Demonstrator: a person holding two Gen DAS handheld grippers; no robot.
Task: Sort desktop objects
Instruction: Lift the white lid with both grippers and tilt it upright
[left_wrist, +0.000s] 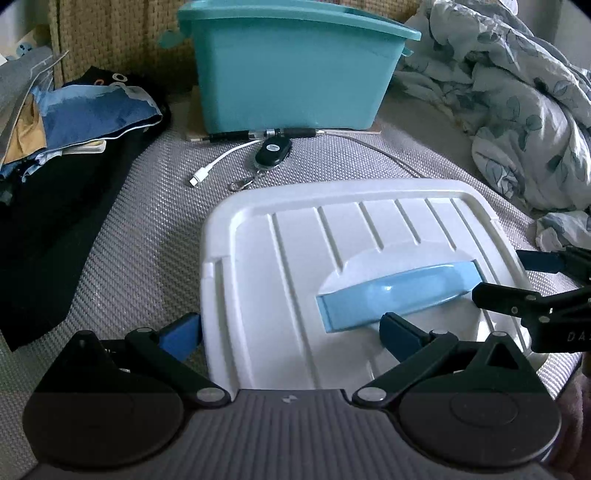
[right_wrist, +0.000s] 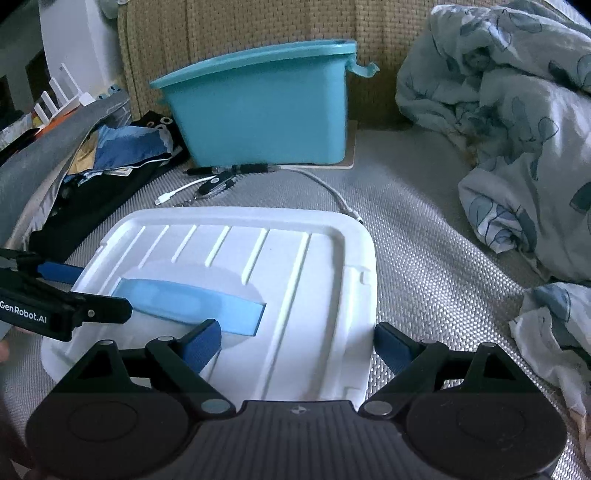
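A white lid (left_wrist: 332, 240) with a light blue handle (left_wrist: 399, 295) lies flat on the grey woven surface. My left gripper (left_wrist: 291, 332) is open, with one finger outside the lid's left edge and the other over the lid by the handle. My right gripper (right_wrist: 299, 345) is open too; it straddles the right part of the lid (right_wrist: 295, 277), one finger by the handle (right_wrist: 184, 299). Behind stands a teal bin (left_wrist: 288, 74). In front of the bin lie black pens (left_wrist: 240, 136), a black key fob (left_wrist: 271, 151) and a white cable (left_wrist: 218, 166).
A pile of dark and blue clothes (left_wrist: 74, 147) fills the left side. A crumpled floral duvet (right_wrist: 517, 129) lies on the right. A woven tan panel (right_wrist: 258, 29) stands behind the bin (right_wrist: 258, 114). The cable (right_wrist: 332, 192) trails to the lid's far corner.
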